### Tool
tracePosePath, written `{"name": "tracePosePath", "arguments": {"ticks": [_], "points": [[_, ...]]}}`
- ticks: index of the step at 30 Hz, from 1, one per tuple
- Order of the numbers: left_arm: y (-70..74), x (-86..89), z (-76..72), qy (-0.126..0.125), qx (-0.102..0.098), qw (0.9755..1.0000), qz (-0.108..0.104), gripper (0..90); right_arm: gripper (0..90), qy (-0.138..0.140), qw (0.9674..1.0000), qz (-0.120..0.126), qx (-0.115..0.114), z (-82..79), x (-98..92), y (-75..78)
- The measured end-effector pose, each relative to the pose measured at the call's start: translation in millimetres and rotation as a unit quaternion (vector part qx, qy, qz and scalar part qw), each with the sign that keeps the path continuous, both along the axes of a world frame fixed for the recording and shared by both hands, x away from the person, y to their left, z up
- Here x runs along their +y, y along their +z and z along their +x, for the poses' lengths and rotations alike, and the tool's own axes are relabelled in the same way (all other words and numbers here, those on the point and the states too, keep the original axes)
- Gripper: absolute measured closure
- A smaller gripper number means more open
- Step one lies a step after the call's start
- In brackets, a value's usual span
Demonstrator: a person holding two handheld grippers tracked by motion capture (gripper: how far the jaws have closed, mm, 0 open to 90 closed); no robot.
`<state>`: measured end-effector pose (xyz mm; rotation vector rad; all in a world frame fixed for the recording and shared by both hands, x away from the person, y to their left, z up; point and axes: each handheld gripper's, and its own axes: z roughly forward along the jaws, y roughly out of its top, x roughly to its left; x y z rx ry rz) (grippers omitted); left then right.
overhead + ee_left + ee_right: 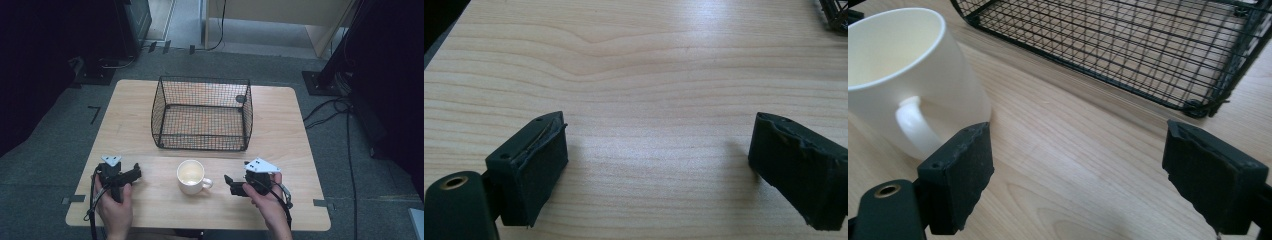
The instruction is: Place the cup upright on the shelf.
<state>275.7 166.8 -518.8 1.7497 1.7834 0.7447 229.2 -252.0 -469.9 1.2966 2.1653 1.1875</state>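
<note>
Mug [191, 176] sits upright near the front of the surface [130, 107], just in front of the wire basket [202, 113], handle [206, 184] turned toward our right hand-held gripper [228, 183]. We judge it glazed ceramic: stiff, fairly heavy for its size, slick, and liable to chip if knocked or dropped. We would take it by the rim wall beside the handle, one jaw inside and one outside, or pinch the handle itself. Our right hand-held gripper stands spread, nothing between its jaws, just beside the mug. Our left hand-held gripper [135, 173], on the mug's other side, is likewise spread over bare wood.
</note>
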Motion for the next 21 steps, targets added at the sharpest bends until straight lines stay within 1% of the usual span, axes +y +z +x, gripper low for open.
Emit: {"name": "tracePosePath", "arguments": {"ticks": [13, 15, 21], "points": [[0.0, 0.0, 0.0, 0.000, 0.000, 1.0000, 0.000, 9.1, 13.1, 0.040, 0.9992, 0.002, 0.001, -10.9, 19.2, 1.3], [0.0, -0.1, 0.0, 0.000, 0.000, 1.0000, 0.000, 9.1, 13.0, 0.046, 0.9989, 0.007, 0.003, -12.5, 22.4, 1.2], [0.0, -0.1, 0.0, 0.000, 0.000, 1.0000, 0.000, 9.1, 13.4, 0.078, 0.9966, 0.026, 0.010, -15.9, 31.2, 0.2]]}}
